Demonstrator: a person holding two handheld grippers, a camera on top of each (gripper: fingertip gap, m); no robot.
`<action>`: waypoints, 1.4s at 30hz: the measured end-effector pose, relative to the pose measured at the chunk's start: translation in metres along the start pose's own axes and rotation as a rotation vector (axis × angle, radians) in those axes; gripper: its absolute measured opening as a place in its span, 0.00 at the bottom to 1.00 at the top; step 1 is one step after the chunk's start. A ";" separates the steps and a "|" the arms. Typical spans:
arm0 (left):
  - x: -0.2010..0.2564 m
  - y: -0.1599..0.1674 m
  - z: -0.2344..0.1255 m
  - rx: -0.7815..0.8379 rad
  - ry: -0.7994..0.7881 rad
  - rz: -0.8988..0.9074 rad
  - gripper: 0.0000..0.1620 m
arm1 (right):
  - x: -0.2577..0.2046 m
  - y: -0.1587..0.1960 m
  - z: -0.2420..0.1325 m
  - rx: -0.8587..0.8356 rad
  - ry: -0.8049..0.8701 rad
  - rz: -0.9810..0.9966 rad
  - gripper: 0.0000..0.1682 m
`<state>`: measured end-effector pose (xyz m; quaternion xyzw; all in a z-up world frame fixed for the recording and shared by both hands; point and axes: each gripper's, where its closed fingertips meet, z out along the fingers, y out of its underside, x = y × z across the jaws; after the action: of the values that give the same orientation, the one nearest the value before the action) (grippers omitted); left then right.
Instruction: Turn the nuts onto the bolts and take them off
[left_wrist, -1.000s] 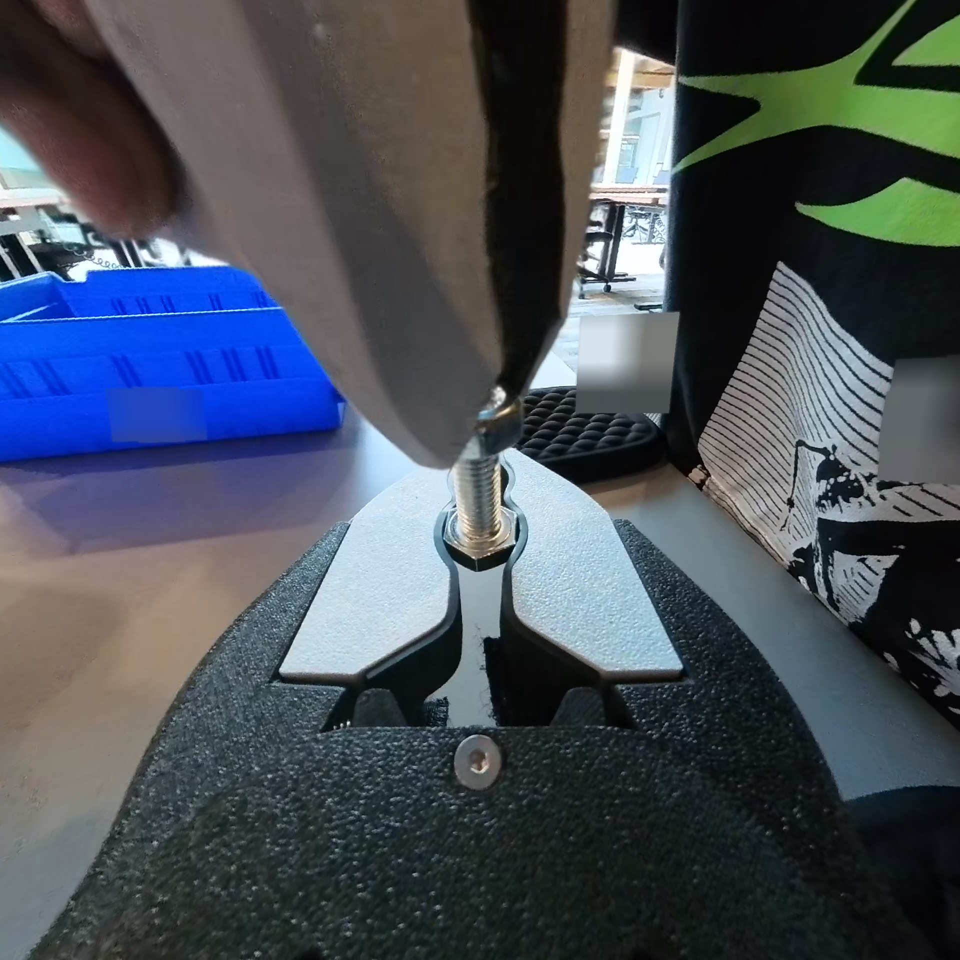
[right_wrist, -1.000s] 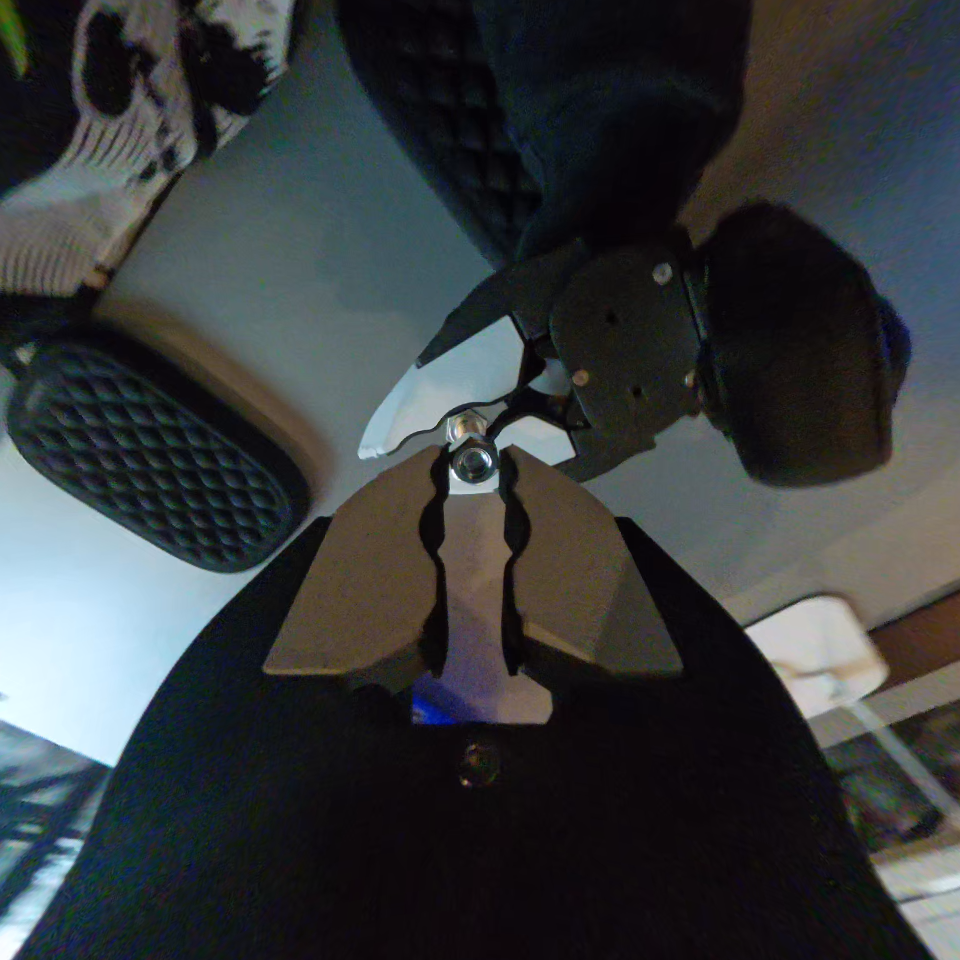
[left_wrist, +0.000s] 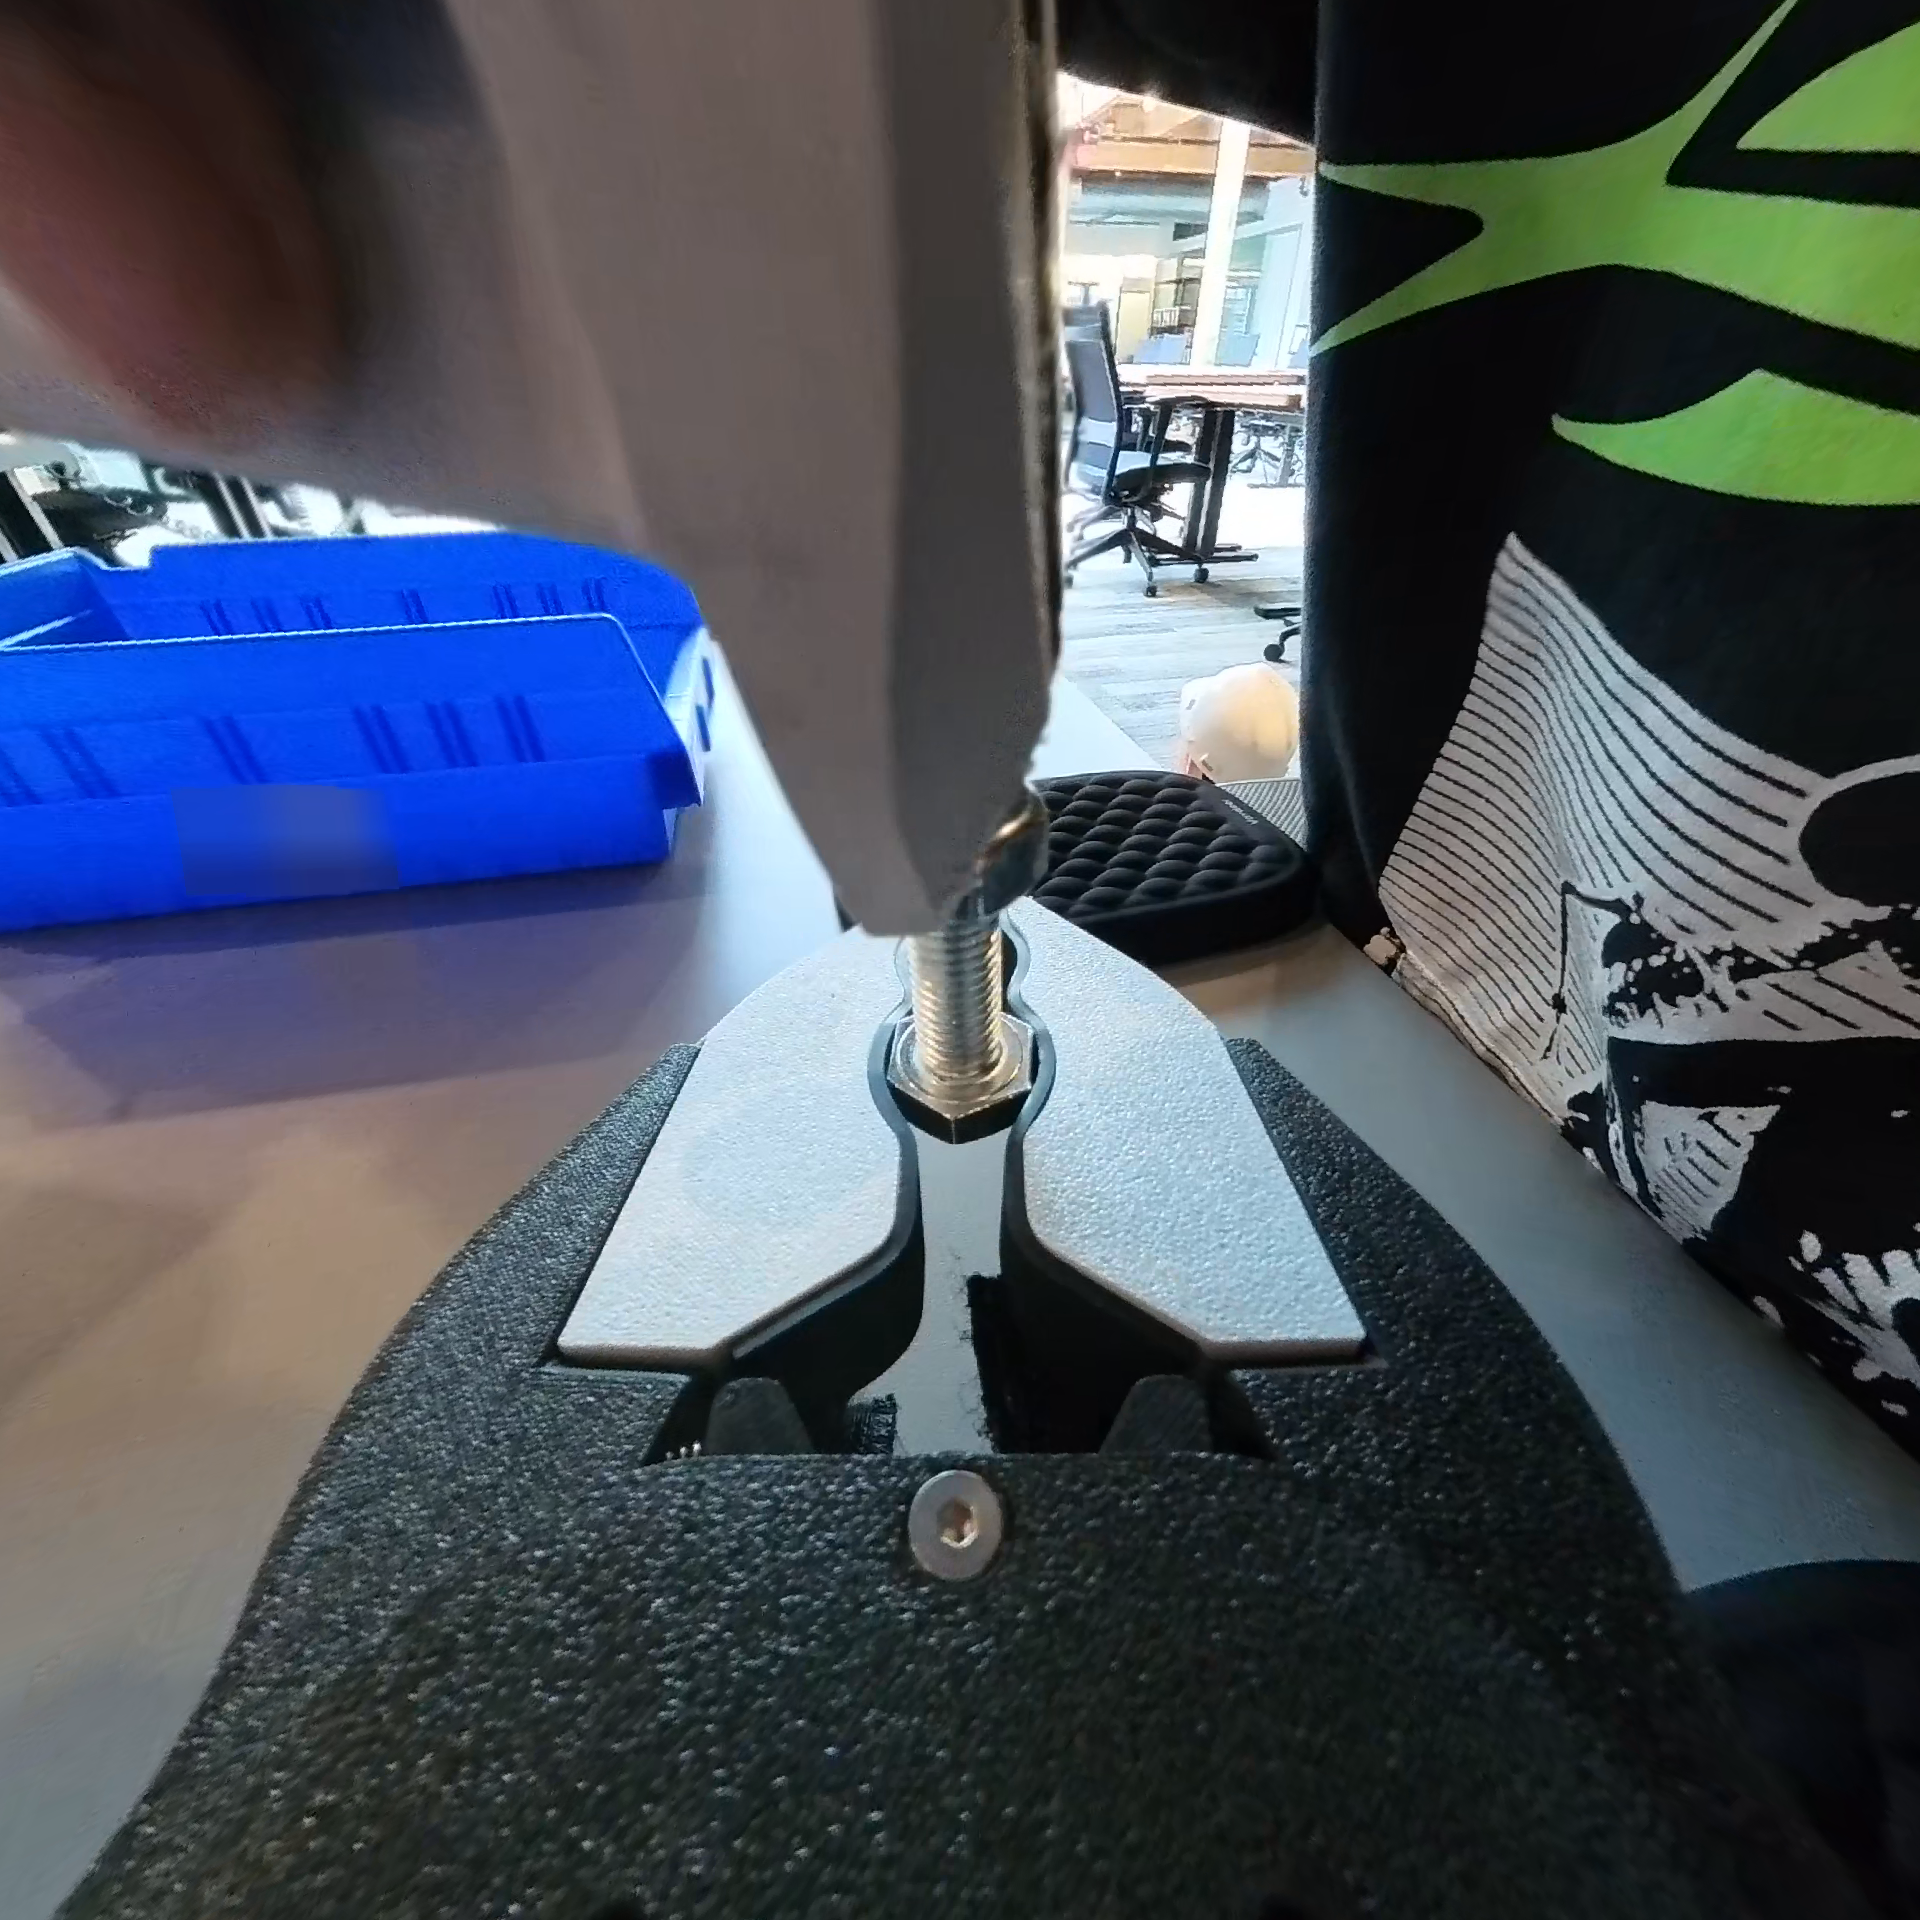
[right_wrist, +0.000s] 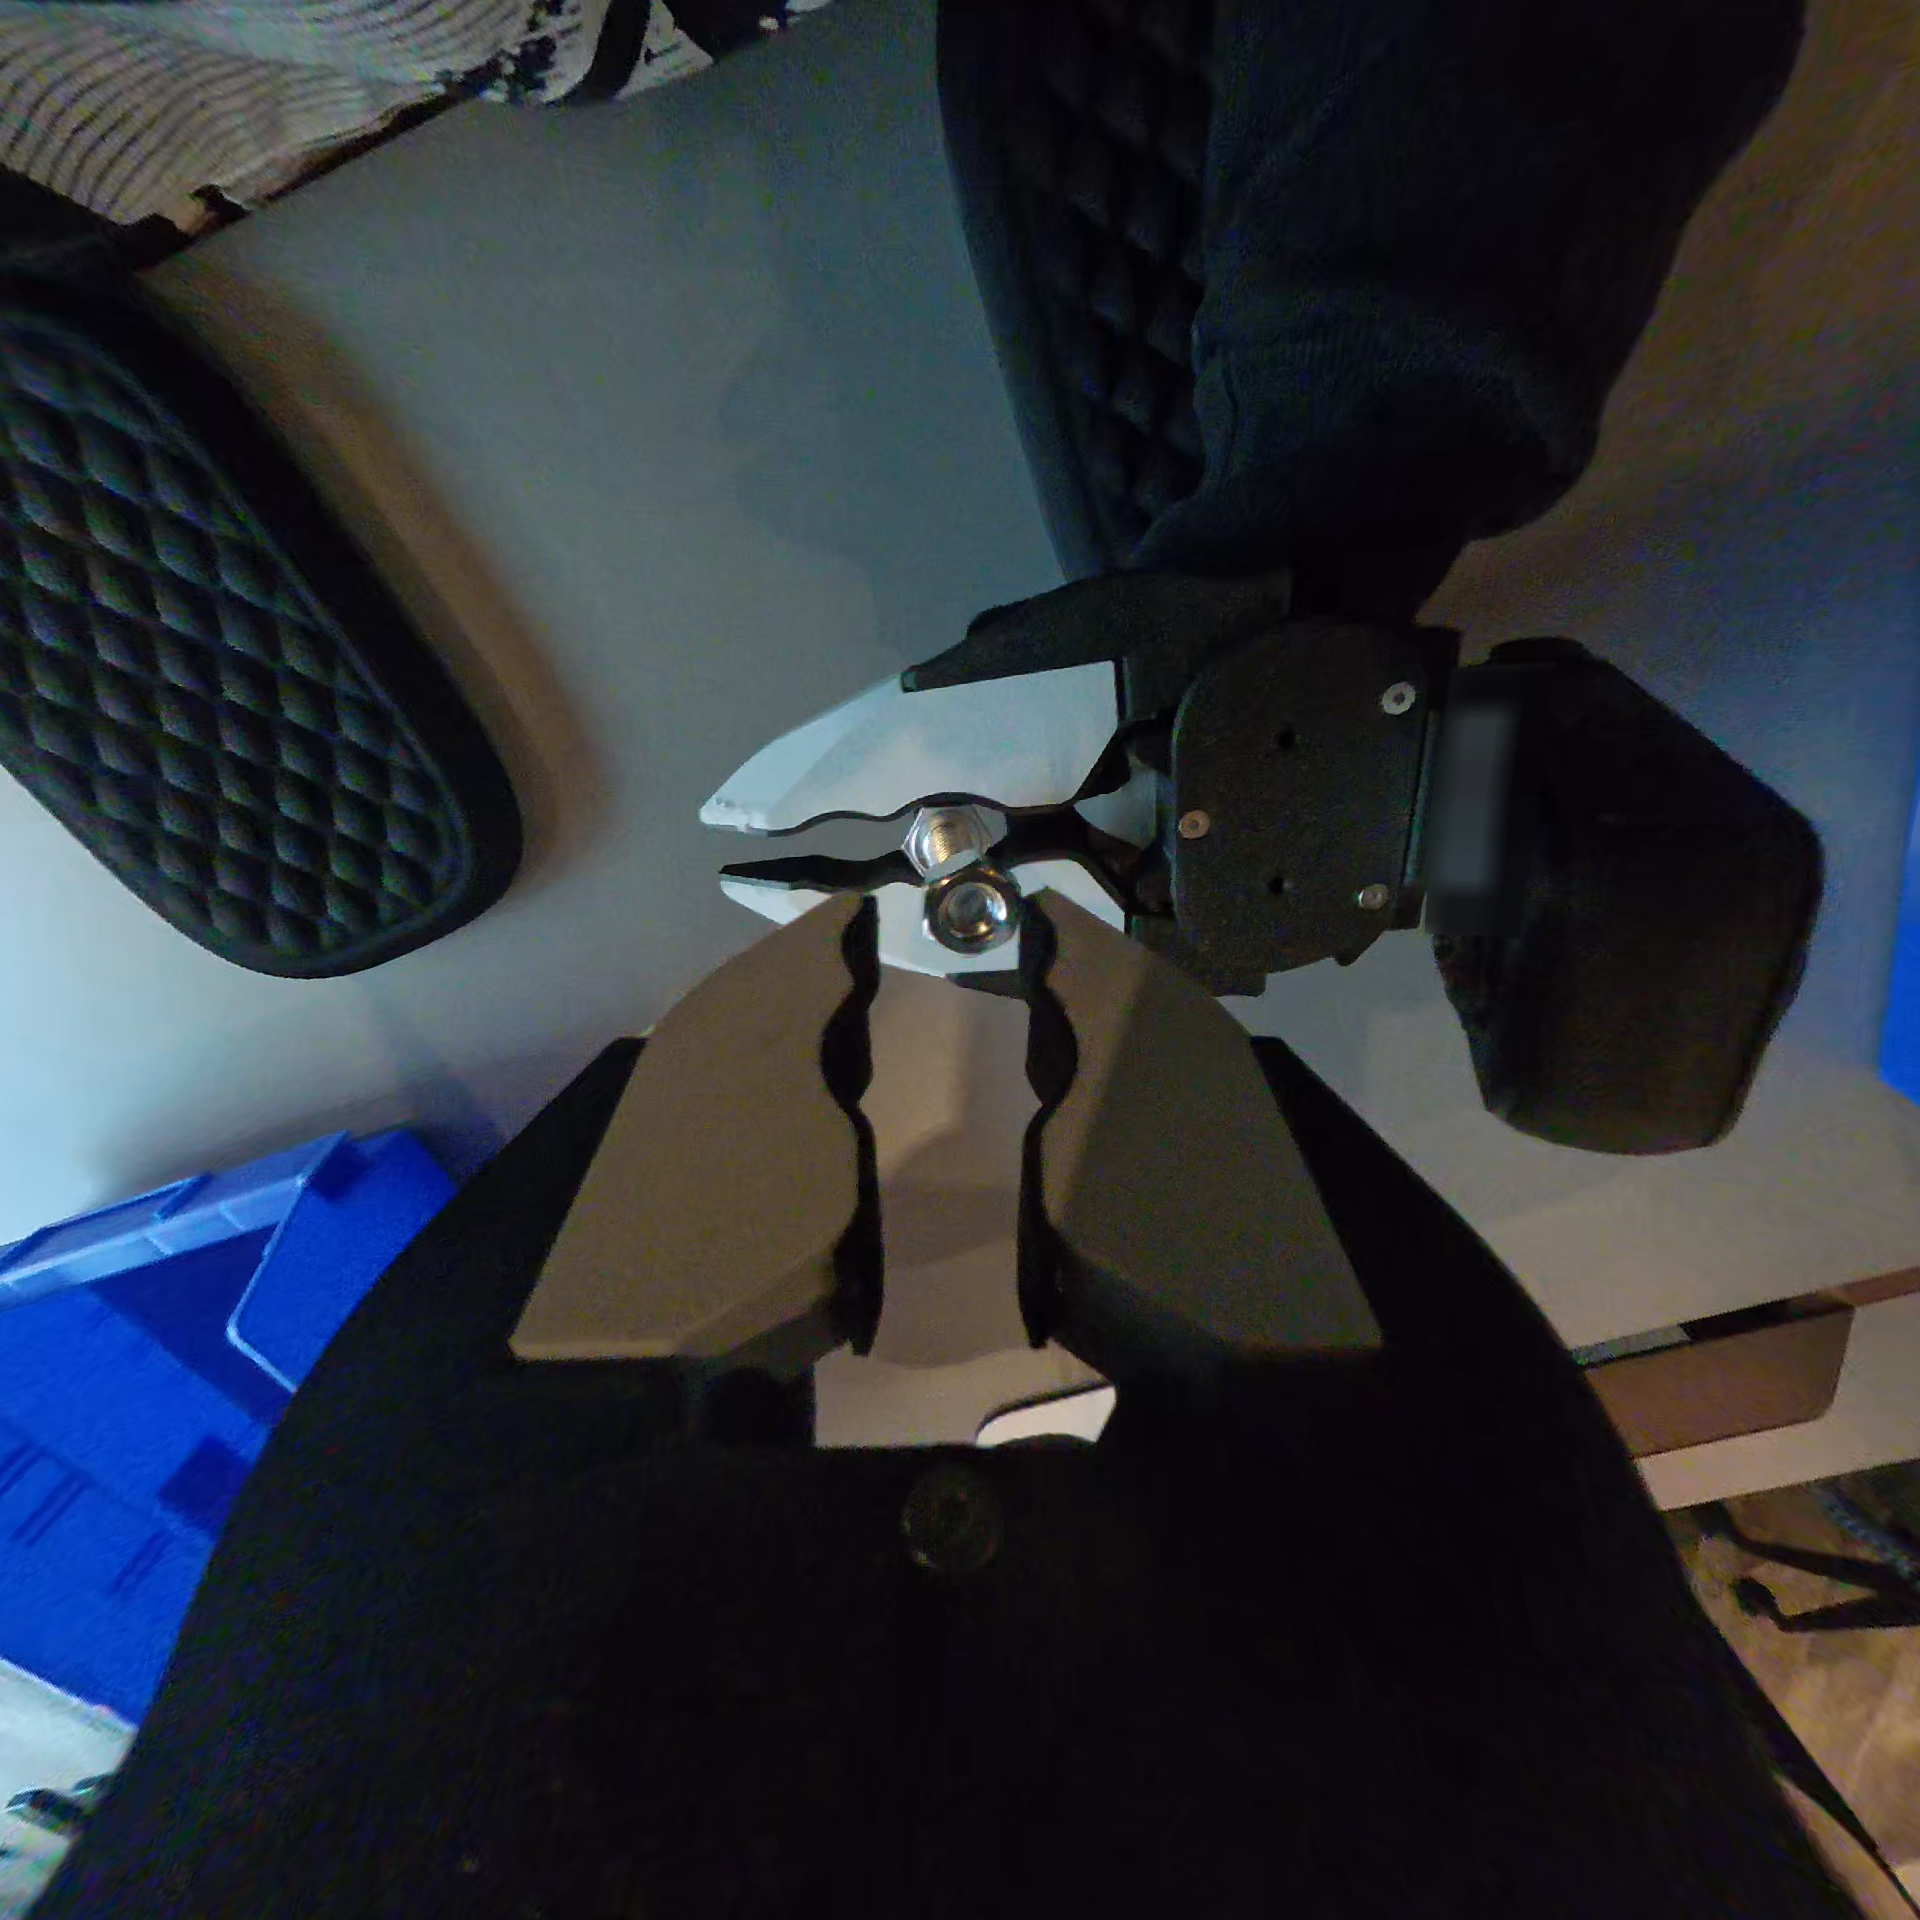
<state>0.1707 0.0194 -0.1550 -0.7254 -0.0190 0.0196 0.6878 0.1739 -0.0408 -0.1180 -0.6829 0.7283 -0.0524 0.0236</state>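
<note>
The left claw (left_wrist: 961, 971) is clamping the bolt (left_wrist: 954, 997) by the hex at its lower end and holding it upright just above the grey surface (left_wrist: 312, 1143). I cannot tell whether that hex is the bolt's head or another nut. The right claw (right_wrist: 943, 914) is reaching down from above with its jaws standing apart on either side of the nut (right_wrist: 971, 912). Its right finger is lying against the nut and a gap is showing on the left, so it is looking loose rather than pinching. The nut is sitting at the very top of the threaded shaft, and most of the thread between it and the left claw is showing bare. That suggests the nut is either only just started onto the bolt or almost wound off it, and the pictures are not saying which way it is going. Either way, this one pair is in mid-cycle and nothing is finished. A blue parts bin (left_wrist: 343, 717) is waiting at the far left, its contents hidden, so how many pairs are remaining cannot be judged. A black padded rest (left_wrist: 1153, 852) is lying just beyond the claws.
</note>
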 end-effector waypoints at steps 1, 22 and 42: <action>0.000 0.000 0.000 -0.001 0.000 0.000 0.06 | 0.002 0.000 0.000 -0.001 0.007 -0.004 0.12; 0.000 0.001 0.001 -0.009 -0.005 0.008 0.06 | 0.002 0.001 0.001 0.020 0.139 1.032 0.10; 0.000 -0.001 0.000 0.003 0.002 0.003 0.06 | 0.001 0.000 -0.001 0.002 0.011 0.013 0.19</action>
<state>0.1708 0.0195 -0.1543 -0.7246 -0.0173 0.0201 0.6887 0.1738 -0.0419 -0.1173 -0.6779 0.7327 -0.0566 0.0204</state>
